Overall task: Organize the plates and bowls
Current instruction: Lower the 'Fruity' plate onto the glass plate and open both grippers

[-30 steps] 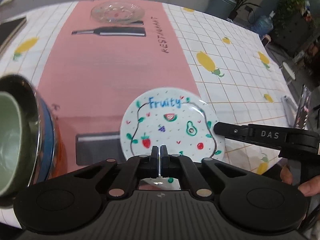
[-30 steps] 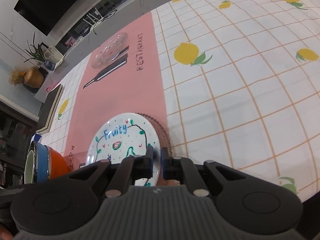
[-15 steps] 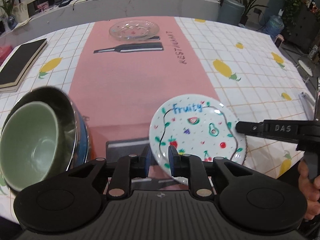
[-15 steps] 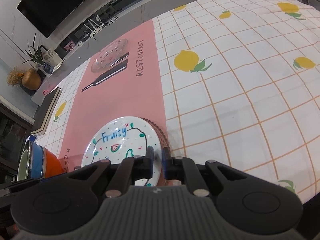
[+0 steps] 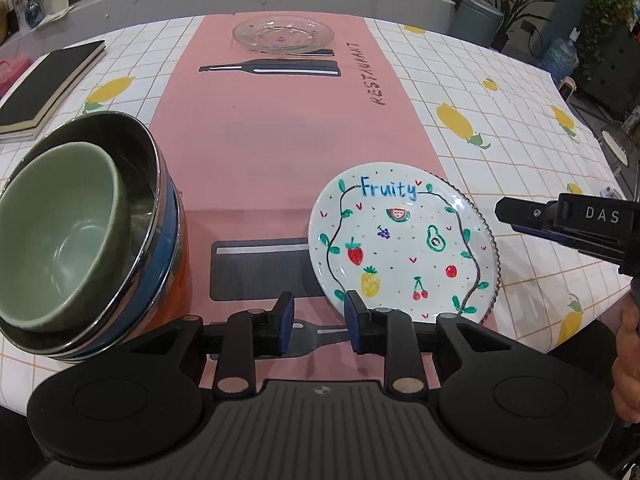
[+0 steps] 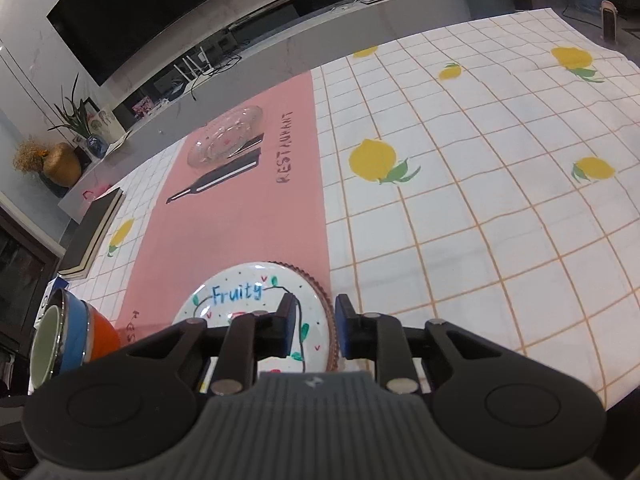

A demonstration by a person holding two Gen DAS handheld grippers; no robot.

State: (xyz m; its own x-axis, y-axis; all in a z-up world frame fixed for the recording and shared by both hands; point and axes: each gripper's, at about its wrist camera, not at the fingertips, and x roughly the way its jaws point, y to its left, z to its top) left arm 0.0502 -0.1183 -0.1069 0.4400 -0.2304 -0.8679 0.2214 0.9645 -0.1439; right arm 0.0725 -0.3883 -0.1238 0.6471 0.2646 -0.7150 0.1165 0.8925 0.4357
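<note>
Left wrist view: the left gripper (image 5: 319,322) is seen with its jaws spread apart and nothing between them, just short of the "Fruity" plate (image 5: 400,246), which is laid on a beaded-rim plate (image 5: 491,236) at the near right edge of the pink runner (image 5: 276,128). The right gripper (image 6: 316,330) is likewise parted, its fingers straddling that plate's right rim. Nested bowls (image 5: 80,236) are stacked at the left. A glass plate (image 5: 283,33) is set at the runner's far end.
</note>
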